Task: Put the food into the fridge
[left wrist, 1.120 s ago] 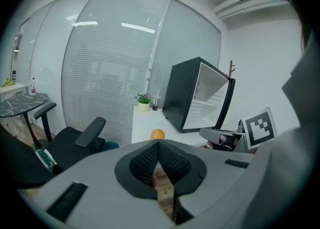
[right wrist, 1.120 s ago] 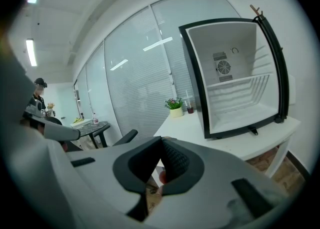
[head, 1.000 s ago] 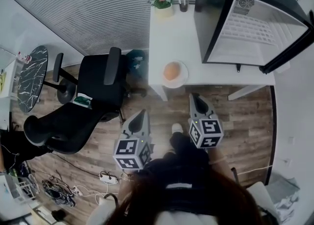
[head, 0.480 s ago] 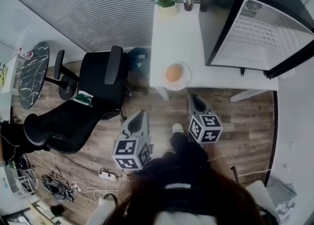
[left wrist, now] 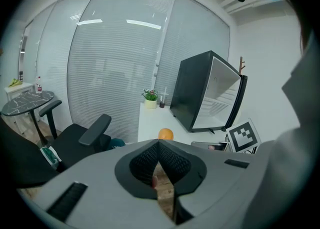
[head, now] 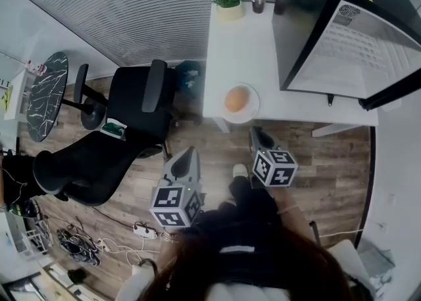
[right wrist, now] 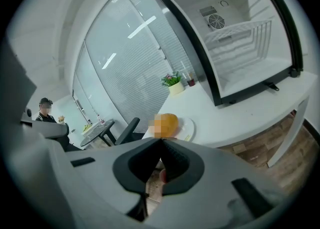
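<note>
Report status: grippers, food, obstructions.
Left gripper and right gripper shut, empty, short of the white table. Round orange food untouched on white plate. Black fridge open; nothing between.

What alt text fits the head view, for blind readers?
An orange food sits on a plate at the near edge of a white table, near an open fridge. The left hand-held gripper and right hand-held gripper, both shut, hover short of the table.
</note>
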`<state>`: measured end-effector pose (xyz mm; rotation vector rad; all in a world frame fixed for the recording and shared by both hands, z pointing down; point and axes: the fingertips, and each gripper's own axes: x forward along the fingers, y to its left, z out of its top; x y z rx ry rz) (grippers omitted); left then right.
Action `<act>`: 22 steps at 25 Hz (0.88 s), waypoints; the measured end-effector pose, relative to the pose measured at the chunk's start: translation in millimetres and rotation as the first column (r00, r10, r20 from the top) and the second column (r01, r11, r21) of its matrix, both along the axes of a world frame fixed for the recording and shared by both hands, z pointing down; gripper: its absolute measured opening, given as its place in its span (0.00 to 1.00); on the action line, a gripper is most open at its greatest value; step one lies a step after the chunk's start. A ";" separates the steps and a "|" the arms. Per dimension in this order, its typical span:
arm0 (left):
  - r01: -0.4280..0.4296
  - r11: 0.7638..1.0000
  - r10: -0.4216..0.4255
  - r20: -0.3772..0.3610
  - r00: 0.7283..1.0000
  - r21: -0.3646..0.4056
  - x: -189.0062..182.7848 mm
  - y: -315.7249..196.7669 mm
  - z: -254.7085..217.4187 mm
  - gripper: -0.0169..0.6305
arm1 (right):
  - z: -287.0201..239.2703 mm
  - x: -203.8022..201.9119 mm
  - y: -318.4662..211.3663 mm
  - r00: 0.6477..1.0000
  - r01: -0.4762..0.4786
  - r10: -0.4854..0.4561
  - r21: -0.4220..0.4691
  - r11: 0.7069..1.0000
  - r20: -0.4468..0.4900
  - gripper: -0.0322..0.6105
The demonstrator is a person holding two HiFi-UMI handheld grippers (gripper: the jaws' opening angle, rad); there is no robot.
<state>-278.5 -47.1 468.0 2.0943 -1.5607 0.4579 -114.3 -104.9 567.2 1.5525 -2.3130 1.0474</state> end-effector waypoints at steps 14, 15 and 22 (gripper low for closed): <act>-0.008 0.999 0.008 0.015 1.000 -0.032 0.9 -6.6 9.2 0.02 | 35.8 -10.7 -6.8 0.988 0.015 0.006 -0.139 0.990 0.154 0.07; -0.009 0.999 0.010 0.016 1.000 -0.035 1.3 -6.9 9.6 0.02 | 37.4 -11.4 -7.2 0.987 0.017 0.007 -0.145 0.989 0.160 0.07; -0.020 0.999 0.021 0.027 0.999 -0.044 4.2 -10.8 10.4 0.02 | 49.1 -13.6 -10.1 0.970 0.015 0.033 -0.195 0.981 0.239 0.11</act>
